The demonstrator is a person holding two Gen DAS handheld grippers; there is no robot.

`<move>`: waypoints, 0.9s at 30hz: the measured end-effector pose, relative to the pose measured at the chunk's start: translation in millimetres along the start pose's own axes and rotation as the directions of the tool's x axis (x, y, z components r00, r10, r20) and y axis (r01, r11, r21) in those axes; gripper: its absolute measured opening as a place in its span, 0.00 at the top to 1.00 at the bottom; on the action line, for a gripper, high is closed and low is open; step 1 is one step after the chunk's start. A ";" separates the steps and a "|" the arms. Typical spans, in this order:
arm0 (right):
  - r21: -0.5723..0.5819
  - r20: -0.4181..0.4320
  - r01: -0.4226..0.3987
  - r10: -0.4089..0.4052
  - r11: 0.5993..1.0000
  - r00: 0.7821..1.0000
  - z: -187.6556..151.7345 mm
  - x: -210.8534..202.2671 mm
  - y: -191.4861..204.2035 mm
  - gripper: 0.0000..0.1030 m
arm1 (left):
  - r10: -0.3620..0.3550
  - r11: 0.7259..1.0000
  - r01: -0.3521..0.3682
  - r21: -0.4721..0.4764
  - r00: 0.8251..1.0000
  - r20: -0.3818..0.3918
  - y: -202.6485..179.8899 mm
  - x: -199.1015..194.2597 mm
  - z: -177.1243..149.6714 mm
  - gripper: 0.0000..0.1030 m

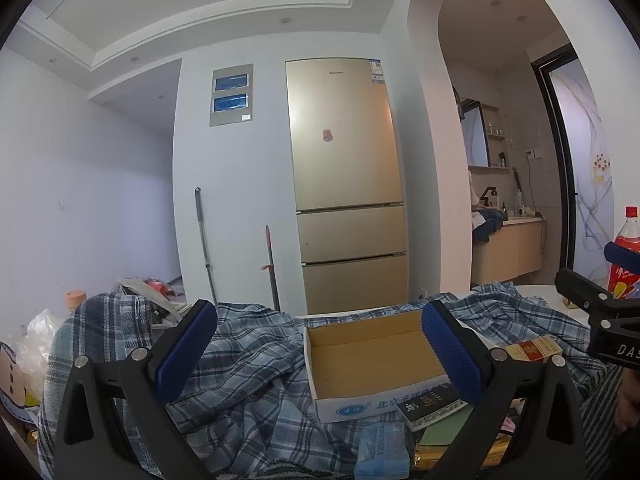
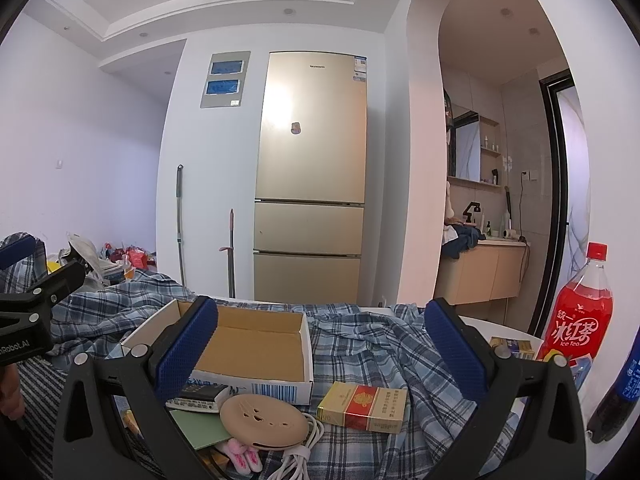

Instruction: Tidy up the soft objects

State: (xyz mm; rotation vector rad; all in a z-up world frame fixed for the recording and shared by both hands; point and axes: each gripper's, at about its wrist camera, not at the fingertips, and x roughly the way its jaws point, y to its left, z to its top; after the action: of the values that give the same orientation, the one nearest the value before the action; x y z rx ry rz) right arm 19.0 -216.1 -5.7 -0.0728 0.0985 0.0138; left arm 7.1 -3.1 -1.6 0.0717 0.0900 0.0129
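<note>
Open box (image 2: pixel 256 344) on plaid shirt (image 2: pixel 360 344), cigarette pack (image 2: pixel 362 406) before it, bottle (image 2: pixel 576 312) right

Both wrist cameras are sitting low and close over the plaid shirt (image 1: pixel 248 364), facing the gold refrigerator (image 1: pixel 344 184) across the room. The left view is looking from farther left; both are sharing the open cardboard box (image 2: pixel 256 344), the shirt and the refrigerator.

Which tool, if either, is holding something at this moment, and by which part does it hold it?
Neither. The left tool and the right tool both stand open above the plaid shirt and the cardboard box, with nothing between their fingers.
</note>
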 end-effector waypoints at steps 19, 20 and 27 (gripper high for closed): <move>0.123 -0.053 -0.121 0.128 0.985 0.990 24.1 -12.4 -23.6 0.00 | -0.137 0.990 0.134 -0.046 0.989 -0.053 24.6 -23.8 40.9 0.00; 0.115 -0.052 -0.106 0.113 0.988 0.992 27.9 -17.7 -23.5 0.00 | -0.146 0.989 0.144 -0.041 0.987 -0.059 24.7 -27.3 43.6 0.00; 0.068 -0.043 -0.015 0.018 0.998 0.999 46.7 -48.9 -15.0 0.00 | -0.138 0.987 0.131 -0.090 0.986 -0.088 31.2 -47.8 46.6 0.00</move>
State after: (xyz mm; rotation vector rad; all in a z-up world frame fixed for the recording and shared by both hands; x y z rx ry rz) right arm -24.9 -228.1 46.5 -0.0045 0.1431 0.0249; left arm -36.6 23.9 51.2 -0.0187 0.1880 -0.1151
